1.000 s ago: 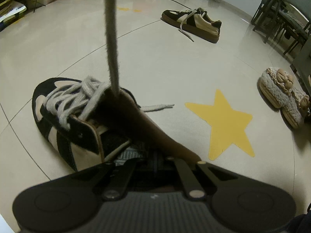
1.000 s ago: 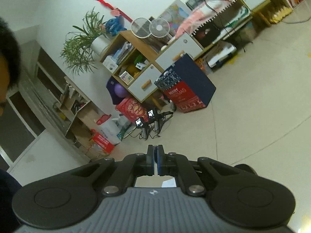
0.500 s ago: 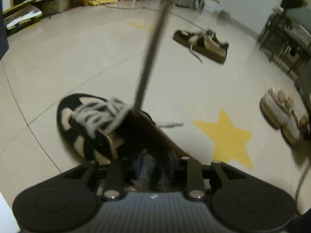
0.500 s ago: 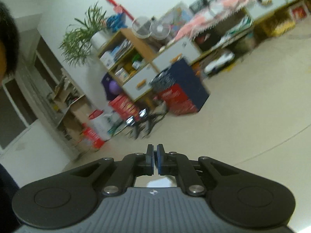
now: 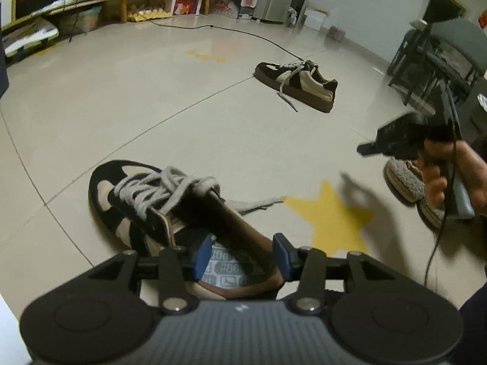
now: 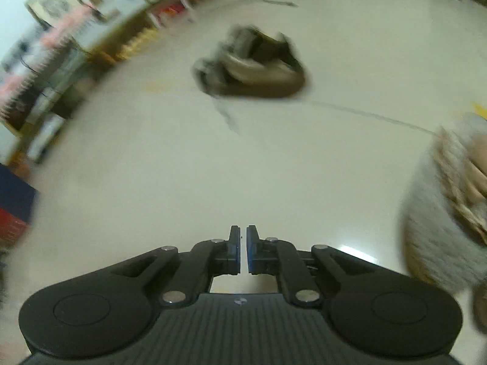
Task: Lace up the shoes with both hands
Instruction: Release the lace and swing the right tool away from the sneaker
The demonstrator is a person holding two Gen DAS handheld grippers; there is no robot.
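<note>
Left gripper (image 5: 242, 257) is spread wide, blue pads on either side of the brown tongue (image 5: 240, 228) of the near black-and-cream suede sneaker (image 5: 127, 200), which sits on the beige tiled floor (image 5: 152, 106) directly ahead of the left wrist camera; can't tell whether the pads touch the tongue, and nothing is clamped. The sneaker's grey flat lace (image 5: 164, 187) is piled loose across the eyelets, with one free end (image 5: 258, 203) lying on the floor to the right of the shoe, its tip just reaching the yellow star-shaped floor sticker (image 5: 331, 222). A second matching black-and-cream sneaker (image 5: 299, 83) lies well apart further back, its lace trailing onto the tile. Right gripper (image 5: 368, 149) shows in the left view at the right edge, off the floor, held by the person's hand (image 5: 447, 176) (black cable hanging down past it), above a fluffy grey slipper (image 5: 404, 179). In the right wrist view the right gripper (image 6: 243, 251) has its pads nearly pressed together, a thin slit between them, and nothing in the slit. That view is heavily motion-blurred: it shows the far sneaker (image 6: 252, 67) ahead and the fluffy slipper (image 6: 438, 213) at the right edge, with no more detail readable there.
</note>
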